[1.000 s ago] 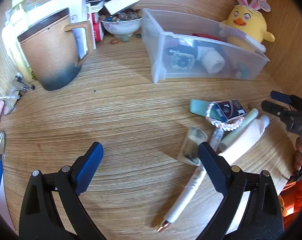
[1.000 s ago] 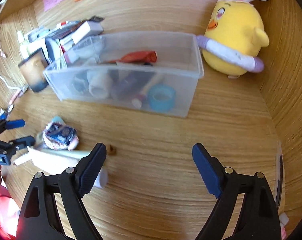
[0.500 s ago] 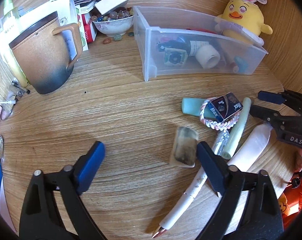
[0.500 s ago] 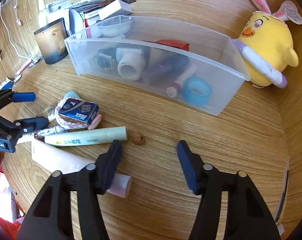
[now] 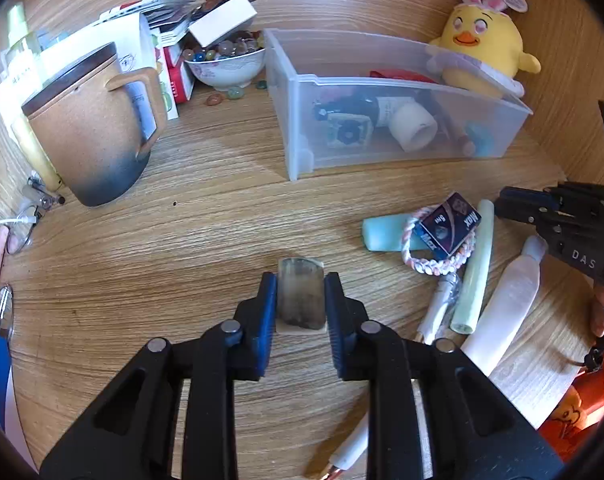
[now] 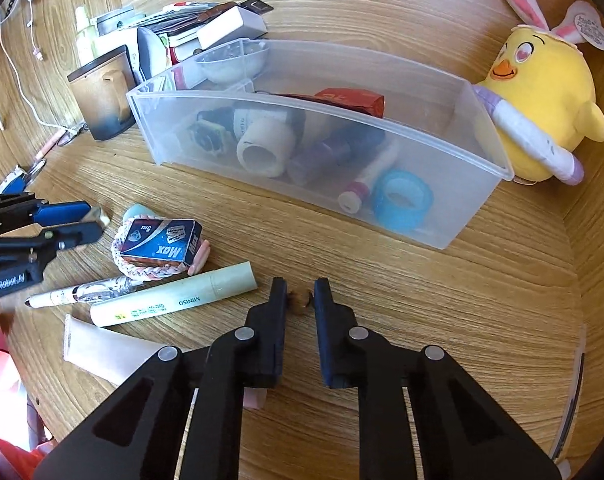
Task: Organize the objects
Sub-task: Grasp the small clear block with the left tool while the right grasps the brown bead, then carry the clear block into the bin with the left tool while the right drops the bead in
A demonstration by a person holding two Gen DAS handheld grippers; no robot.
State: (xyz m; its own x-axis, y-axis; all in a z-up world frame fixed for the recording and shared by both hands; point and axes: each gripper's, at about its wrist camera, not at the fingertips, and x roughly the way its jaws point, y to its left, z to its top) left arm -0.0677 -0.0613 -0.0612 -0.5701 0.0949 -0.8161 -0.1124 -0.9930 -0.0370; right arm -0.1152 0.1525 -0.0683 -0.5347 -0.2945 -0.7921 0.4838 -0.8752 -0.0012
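Observation:
My left gripper point(image 5: 300, 282) is shut on a small flat grey-brown block point(image 5: 301, 300) lying on the wooden desk; it also shows in the right wrist view point(image 6: 89, 222). My right gripper point(image 6: 299, 296) is shut on a small brown bead point(image 6: 299, 300) on the desk. A clear plastic bin point(image 6: 454, 216) point(image 5: 297, 136) with several items inside stands behind. Loose on the desk lie a staple box point(image 6: 161, 242) on a braided band point(image 6: 199, 264), a green tube point(image 6: 173, 306), a pen point(image 6: 81, 292) and a white tube point(image 6: 101, 354).
A brown mug point(image 5: 85, 140), a bowl of beads point(image 5: 225, 66) and stacked papers and boxes point(image 5: 169, 32) stand at the back left. A yellow plush chick point(image 6: 538, 96) sits right of the bin. A teal block point(image 5: 382, 232) lies by the staple box.
Both grippers have closed: the left moved right over the grey-brown block and shut on it, the right came down and shut on the brown bead.

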